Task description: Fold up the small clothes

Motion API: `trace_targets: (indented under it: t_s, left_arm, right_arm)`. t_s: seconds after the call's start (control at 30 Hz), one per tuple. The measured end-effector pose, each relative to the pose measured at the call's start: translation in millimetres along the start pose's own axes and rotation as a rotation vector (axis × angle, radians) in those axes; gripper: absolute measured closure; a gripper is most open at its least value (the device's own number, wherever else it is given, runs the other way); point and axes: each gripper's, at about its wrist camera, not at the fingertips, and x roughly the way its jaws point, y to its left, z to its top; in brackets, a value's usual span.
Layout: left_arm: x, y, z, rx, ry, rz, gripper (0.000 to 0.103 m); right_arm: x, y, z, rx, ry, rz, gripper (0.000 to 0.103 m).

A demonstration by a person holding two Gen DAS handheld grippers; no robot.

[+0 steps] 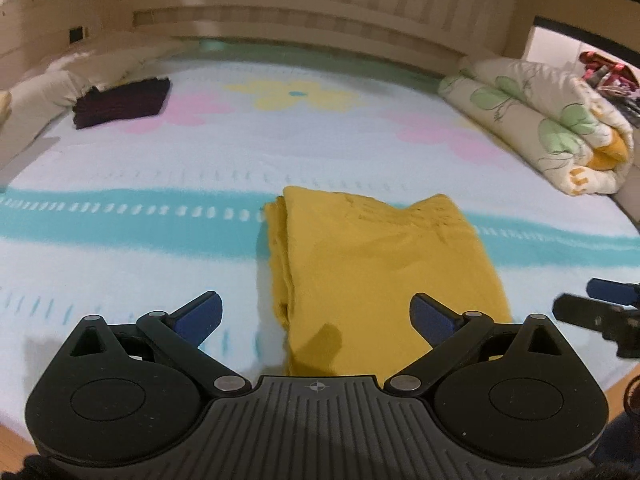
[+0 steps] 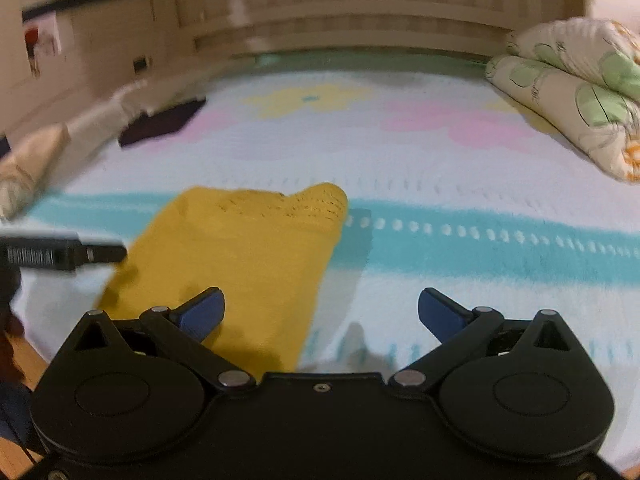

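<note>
A mustard-yellow garment [image 1: 380,264] lies folded into a long strip on the bed's near part; it also shows in the right wrist view [image 2: 240,264]. My left gripper [image 1: 316,316] is open and empty, hovering over the garment's near end. My right gripper [image 2: 320,312] is open and empty, above the garment's right edge. The right gripper shows at the right edge of the left wrist view [image 1: 600,312], and the left gripper shows at the left of the right wrist view [image 2: 60,254]. A folded dark purple garment [image 1: 120,102] lies at the far left of the bed.
The bed has a pale sheet [image 1: 160,184] with teal stripes and flower prints. A rolled floral quilt [image 1: 552,124] lies at the right. Cream pillows [image 1: 40,96] lie at the left. A wooden headboard [image 1: 300,8] stands behind. Wooden floor [image 1: 12,448] shows at the near left.
</note>
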Motion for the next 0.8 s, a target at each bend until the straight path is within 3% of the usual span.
trace_targets:
  t_s: [0.17,0.3,0.53,0.73,0.8]
  left_arm:
    - [-28,-17,-16,0.029,-0.087,0.020,0.002]
    - [-38,-27,-25,0.035,-0.106,0.075,0.002]
    - [-51,-47,-33,0.120,-0.162,0.235,0.004]
    - [-50,-51,-36,0.096,-0.113,0.278,0.005]
    - [-48,-51,-37,0.087,-0.089,0.297,0.009]
  right_arm:
    - [-20,7,-16,0.044,-0.057,0.019,0.000]
    - [-32,24,-25,0.011,-0.087,-0.009,0.000]
    - [-43,58,-34,-0.113,-0.168,-0.237,0.000]
    - [-43,61,-35,-0.087,-0.143,-0.166,0.001]
    - [-40,62,-37,-0.073,-0.114,-0.175,0.001]
